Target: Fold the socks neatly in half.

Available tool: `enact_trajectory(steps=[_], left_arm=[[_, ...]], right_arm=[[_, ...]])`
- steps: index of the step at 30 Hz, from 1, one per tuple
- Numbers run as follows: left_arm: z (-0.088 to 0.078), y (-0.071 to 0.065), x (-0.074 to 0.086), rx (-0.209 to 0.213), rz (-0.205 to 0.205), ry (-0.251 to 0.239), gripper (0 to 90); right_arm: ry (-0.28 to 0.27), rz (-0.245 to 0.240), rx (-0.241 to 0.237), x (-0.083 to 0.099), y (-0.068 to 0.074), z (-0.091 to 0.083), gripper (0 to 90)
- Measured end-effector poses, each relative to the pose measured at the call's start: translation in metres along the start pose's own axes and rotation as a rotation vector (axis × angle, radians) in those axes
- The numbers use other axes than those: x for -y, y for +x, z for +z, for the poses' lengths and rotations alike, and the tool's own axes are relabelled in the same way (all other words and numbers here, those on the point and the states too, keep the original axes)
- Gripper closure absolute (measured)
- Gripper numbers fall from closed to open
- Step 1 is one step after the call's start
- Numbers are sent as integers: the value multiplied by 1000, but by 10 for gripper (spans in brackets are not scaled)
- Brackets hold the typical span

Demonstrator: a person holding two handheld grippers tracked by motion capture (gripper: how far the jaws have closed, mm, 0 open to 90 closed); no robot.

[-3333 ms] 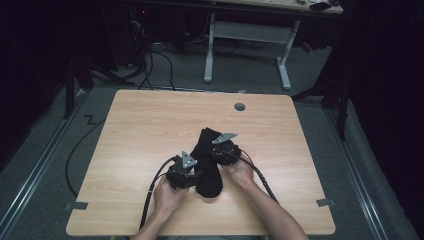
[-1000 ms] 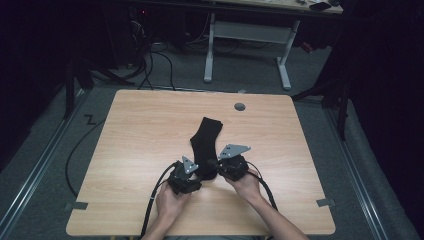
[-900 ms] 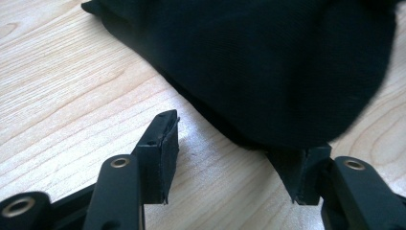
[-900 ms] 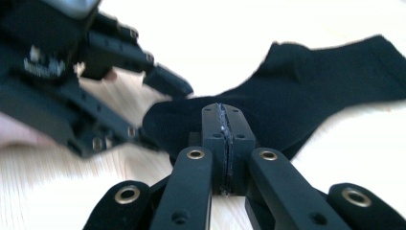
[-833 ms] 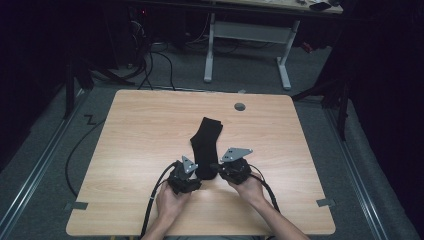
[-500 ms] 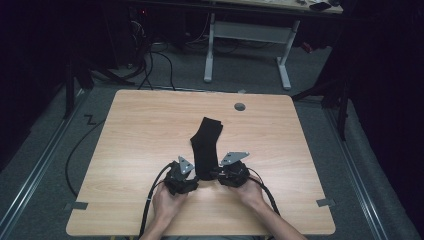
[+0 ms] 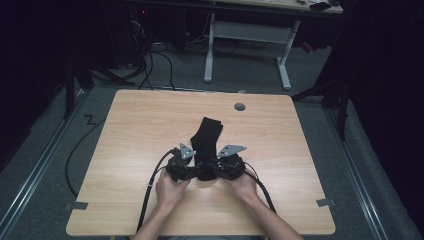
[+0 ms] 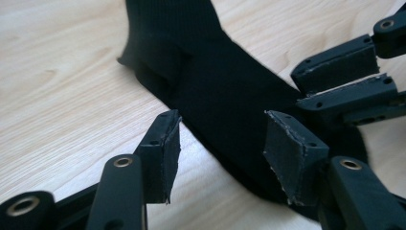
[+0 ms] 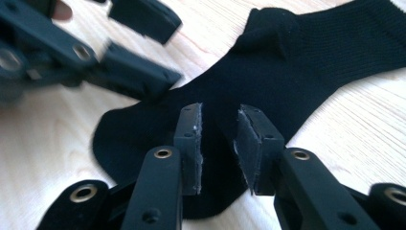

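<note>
Sock [image 7: 205,140] is laid flat; right gripper [image 9: 218,143], just been opening, and left gripper [image 8: 220,143] are released above it, so fabric could be snagged.

Your two forearms come in over the near edge of the table [image 7: 125,125], side by side, each hand wrapped around the back of its tool. Your left hand [image 7: 169,189] holds the left gripper [image 8: 218,143] pointing inward and away from you, its jaws parted wide with nothing pinched between the pads. Your right hand [image 7: 246,184] holds the right gripper [image 9: 218,143] close beside it, nearly tip to tip; its jaws have just been opening and now stand a narrow gap apart, pads gripping nothing.
</note>
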State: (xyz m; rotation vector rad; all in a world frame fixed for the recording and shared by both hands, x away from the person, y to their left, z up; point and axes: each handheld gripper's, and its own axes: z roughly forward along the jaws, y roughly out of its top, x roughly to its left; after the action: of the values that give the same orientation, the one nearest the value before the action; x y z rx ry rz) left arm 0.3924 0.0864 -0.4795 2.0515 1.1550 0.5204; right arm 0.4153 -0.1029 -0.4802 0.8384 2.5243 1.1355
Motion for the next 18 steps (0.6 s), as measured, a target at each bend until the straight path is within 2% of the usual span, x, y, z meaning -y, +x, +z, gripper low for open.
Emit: enact_trajectory(steps=[3, 4, 7, 9, 13, 18], left_arm=[[0, 5, -1, -7, -22, -19, 482], [-1, 8, -1, -9, -29, -22, 482], [-3, 13, -4, -21, -28, -10, 481], [-5, 14, -6, -23, -24, -15, 482], [-5, 15, -17, -6, -21, -26, 485], [10, 21, -40, 20, -33, -16, 495]], right_arm=[[12, -8, 9, -1, 0, 7, 676], [32, -18, 5, 1, 1, 11, 675], [66, -51, 2, 8, 8, 15, 676], [62, -59, -7, 13, 14, 11, 675], [62, -107, -10, 25, 33, -2, 674], [57, -125, -37, 37, 50, -16, 658]])
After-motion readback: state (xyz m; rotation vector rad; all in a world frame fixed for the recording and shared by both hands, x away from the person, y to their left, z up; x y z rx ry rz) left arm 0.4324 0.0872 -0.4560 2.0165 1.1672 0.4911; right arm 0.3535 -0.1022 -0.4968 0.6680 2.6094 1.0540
